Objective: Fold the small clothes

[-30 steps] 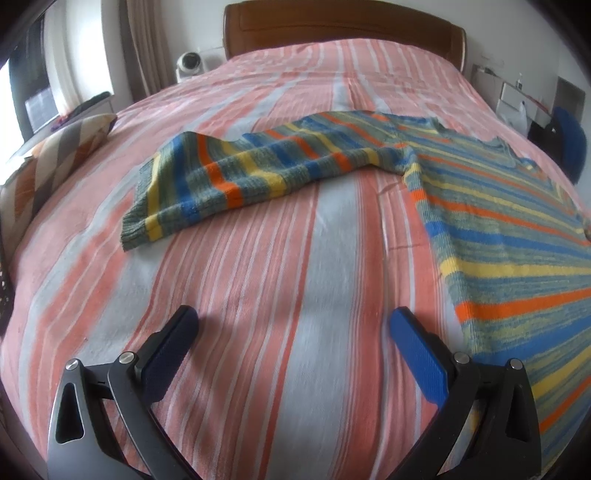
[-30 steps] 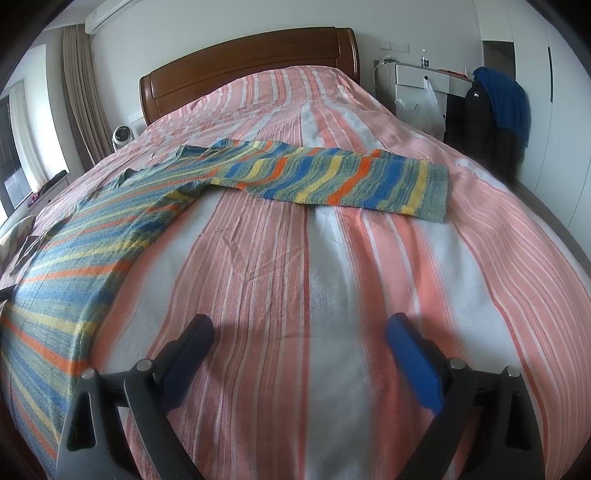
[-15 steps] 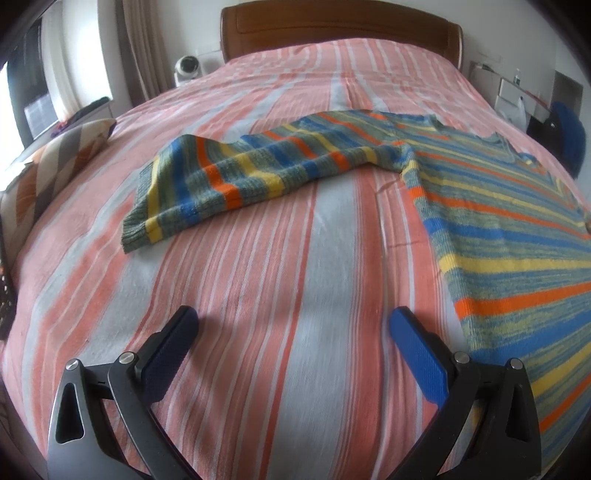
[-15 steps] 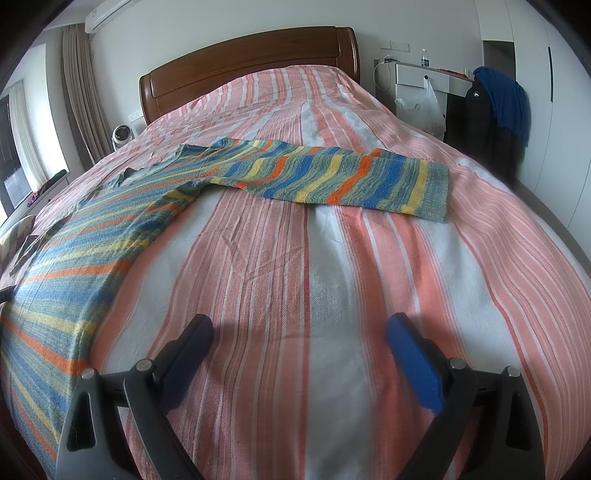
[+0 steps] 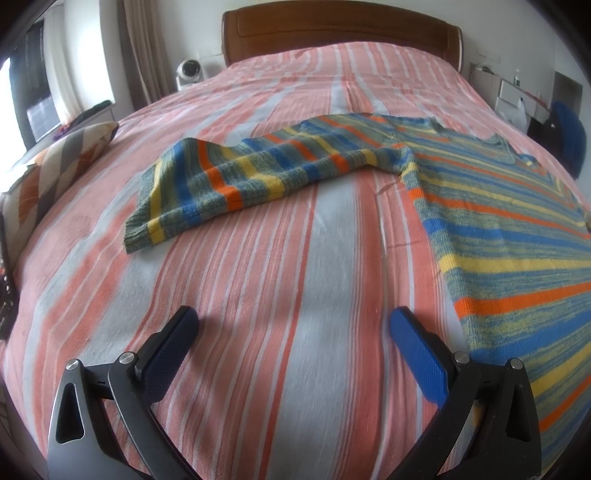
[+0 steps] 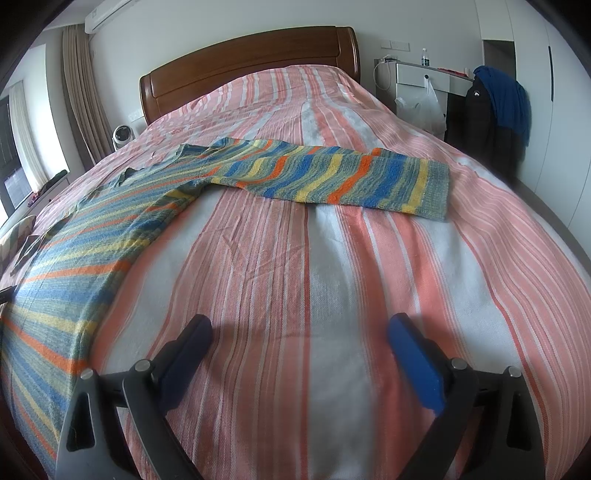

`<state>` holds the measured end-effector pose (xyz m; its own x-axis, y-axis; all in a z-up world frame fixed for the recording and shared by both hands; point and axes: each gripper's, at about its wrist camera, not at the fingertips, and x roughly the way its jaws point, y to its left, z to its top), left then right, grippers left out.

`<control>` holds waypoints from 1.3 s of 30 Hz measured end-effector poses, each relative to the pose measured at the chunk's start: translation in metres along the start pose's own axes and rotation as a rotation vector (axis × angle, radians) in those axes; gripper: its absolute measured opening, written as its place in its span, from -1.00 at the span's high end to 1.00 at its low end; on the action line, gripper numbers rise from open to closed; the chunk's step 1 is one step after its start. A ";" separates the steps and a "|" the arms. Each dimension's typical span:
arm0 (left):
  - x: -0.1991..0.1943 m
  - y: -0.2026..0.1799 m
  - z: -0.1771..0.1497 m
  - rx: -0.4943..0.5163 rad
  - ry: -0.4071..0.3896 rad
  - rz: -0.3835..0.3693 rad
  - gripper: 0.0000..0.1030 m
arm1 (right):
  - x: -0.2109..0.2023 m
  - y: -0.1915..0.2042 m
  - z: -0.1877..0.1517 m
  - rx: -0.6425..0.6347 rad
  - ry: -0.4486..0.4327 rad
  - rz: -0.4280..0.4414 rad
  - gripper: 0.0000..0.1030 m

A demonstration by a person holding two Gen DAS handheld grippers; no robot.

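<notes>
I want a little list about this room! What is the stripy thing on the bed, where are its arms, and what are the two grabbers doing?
garment: striped knit sweater, laid flat, unfolded
left sleeve: spread out sideways on the bedspread
right sleeve: spread out the other way
surface: pink and white striped bedspread
left hand-held gripper: open, empty, above bare bedspread beside the sweater's body
right hand-held gripper: open, empty, above bare bedspread
headboard: brown wood
folding: not yet begun

Left gripper (image 5: pixel 293 334) a touch farther from the striped sweater (image 5: pixel 498 236) — headboard (image 5: pixel 341 31) lower in view.
</notes>
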<state>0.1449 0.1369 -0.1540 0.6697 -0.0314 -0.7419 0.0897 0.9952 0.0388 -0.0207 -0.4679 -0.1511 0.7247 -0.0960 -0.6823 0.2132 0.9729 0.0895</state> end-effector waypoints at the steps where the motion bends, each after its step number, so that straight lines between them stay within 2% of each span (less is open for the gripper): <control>1: 0.000 0.000 0.000 0.000 -0.001 0.000 -0.99 | 0.000 -0.001 0.001 0.000 0.000 0.000 -0.86; 35: 0.000 0.000 0.000 -0.001 -0.004 0.001 -0.99 | 0.000 -0.001 0.000 0.000 0.001 -0.003 -0.87; 37: 0.000 0.000 0.000 -0.001 -0.004 0.001 -0.99 | -0.002 0.003 0.003 -0.008 0.026 -0.022 -0.89; 39: -0.001 0.000 0.000 -0.002 -0.005 -0.001 -0.99 | -0.005 0.001 0.011 0.009 0.079 0.010 -0.88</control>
<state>0.1443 0.1371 -0.1536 0.6733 -0.0325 -0.7386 0.0886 0.9954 0.0370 -0.0173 -0.4689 -0.1395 0.6730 -0.0696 -0.7364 0.2124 0.9718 0.1023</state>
